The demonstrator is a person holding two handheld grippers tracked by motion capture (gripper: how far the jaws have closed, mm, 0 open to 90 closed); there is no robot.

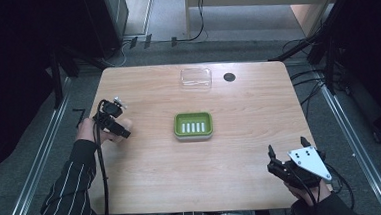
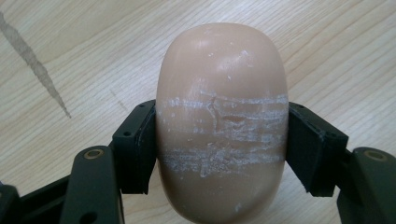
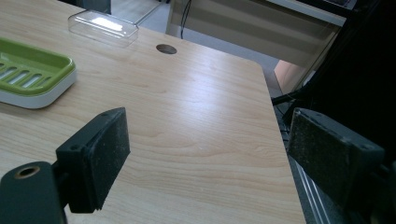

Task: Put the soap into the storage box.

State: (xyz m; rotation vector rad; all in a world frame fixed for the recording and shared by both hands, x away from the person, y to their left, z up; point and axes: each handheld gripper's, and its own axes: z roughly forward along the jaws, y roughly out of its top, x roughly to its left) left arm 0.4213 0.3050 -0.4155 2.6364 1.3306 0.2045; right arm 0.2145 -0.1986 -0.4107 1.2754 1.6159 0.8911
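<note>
A beige oval soap bar (image 2: 221, 93) with white scrape marks sits between the jaws of my left gripper (image 2: 219, 144), which is shut on it just above the wooden table (image 2: 70, 42). In the high view the left gripper (image 1: 119, 126) is at the table's left side. A green soap dish (image 1: 193, 126) with a slotted white insert lies at the table's middle, to the right of that gripper. My right gripper (image 1: 287, 150) hovers near the front right corner, open, with nothing between its pads (image 3: 109, 149).
A clear plastic lid (image 1: 196, 78) lies at the back of the table, with a round cable hole (image 1: 229, 77) to its right. The table's right edge (image 3: 280, 140) runs close beside the right gripper. Cables and dark stands surround the table.
</note>
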